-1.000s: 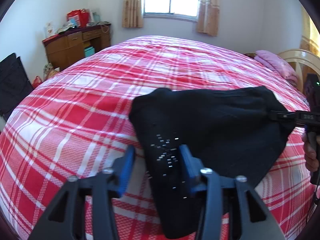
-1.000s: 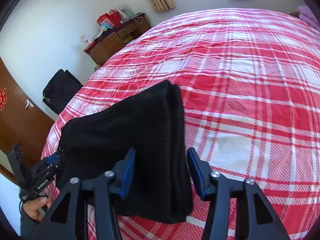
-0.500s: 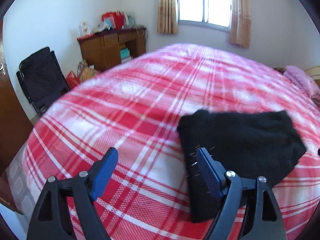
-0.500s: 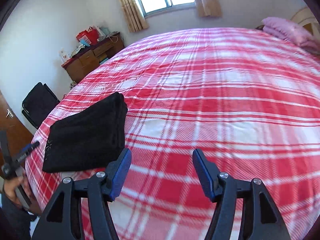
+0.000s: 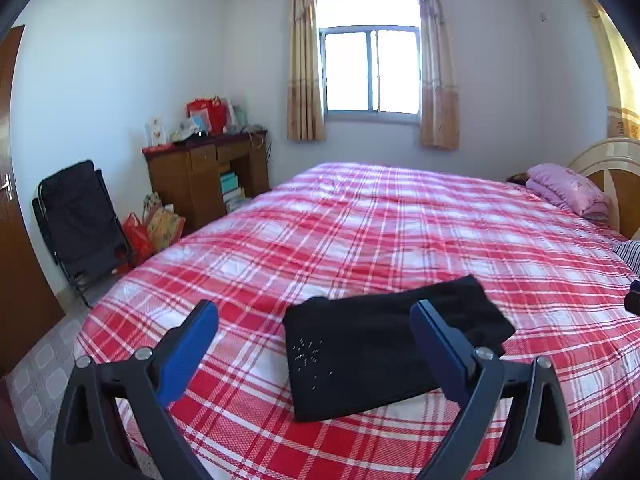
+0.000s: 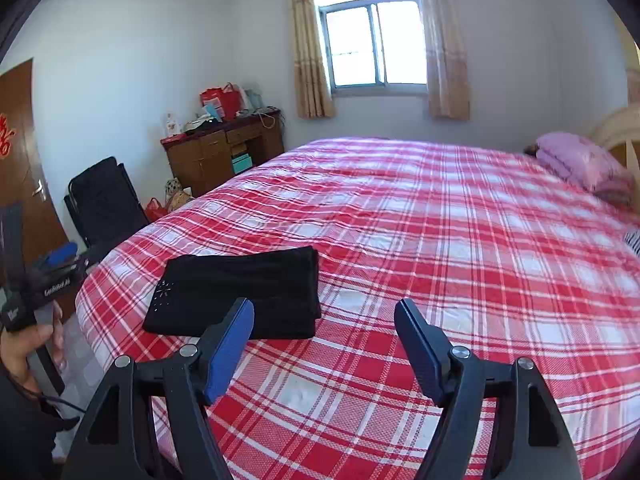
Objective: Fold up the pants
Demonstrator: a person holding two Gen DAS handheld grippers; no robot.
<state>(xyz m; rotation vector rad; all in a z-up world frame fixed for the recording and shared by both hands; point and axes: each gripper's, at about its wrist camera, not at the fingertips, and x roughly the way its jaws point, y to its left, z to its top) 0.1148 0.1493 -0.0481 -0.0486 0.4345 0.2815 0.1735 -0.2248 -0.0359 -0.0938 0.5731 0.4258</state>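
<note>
The black pants [image 5: 384,344] lie folded into a flat rectangle on the red plaid bed [image 5: 360,232], near its front left corner; small shiny studs dot one end. My left gripper [image 5: 316,312] hovers above and in front of them, its jaws opening wide with nothing pressed between the blue pads. In the right wrist view the pants [image 6: 240,292] lie to the left of my right gripper [image 6: 324,308], whose jaws are also opening and hold nothing. The left gripper [image 6: 60,260] and the hand holding it show at that view's left edge.
A pink pillow [image 5: 568,192] and a headboard [image 5: 604,160] are at the bed's far right. A wooden desk [image 5: 204,176] with bags, a black folded chair [image 5: 80,216] and a brown door [image 5: 8,200] line the left wall. A curtained window [image 5: 372,72] is behind.
Both grippers let go of the pants, opened wider and drew back and up. The folded pants now rest flat on the bed, and more of the room is in view.
</note>
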